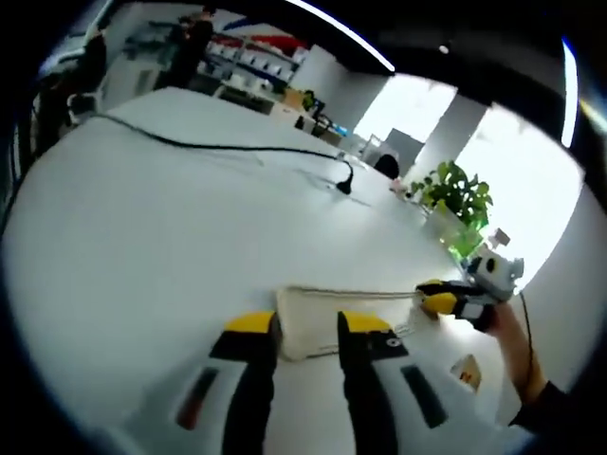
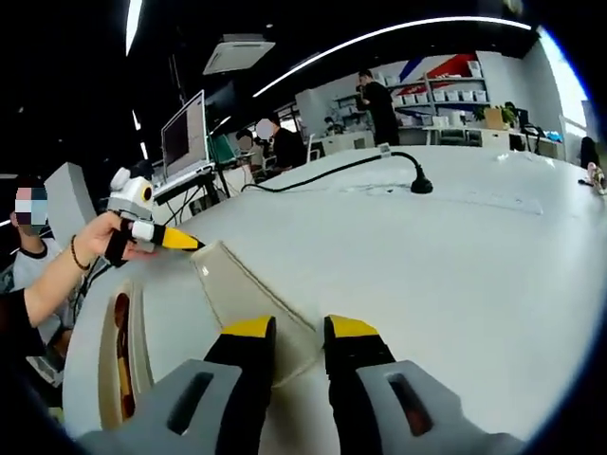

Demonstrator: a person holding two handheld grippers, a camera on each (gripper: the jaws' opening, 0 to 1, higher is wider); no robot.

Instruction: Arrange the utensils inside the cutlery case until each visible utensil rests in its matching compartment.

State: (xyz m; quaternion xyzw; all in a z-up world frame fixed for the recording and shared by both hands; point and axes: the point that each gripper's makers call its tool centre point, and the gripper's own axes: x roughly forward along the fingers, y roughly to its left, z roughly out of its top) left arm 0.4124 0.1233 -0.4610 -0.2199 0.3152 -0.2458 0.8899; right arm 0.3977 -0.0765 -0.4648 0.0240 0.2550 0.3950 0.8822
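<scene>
No legible text, label, brand, number or sign anywhere in either gripper view.

Table: smooth white, slight sheen. Case: beige, matt, prob. cloth. Gripper tips: yellow plastic, matt; bodies grey. Cable: black, rubbery.

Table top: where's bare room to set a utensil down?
The round white table lies bare from the beige fabric cutlery case out to the black cable with its plug. It is crowded at the near edge: both grippers, left and right, meet at the case, and a wooden tray sits beside it.
</scene>
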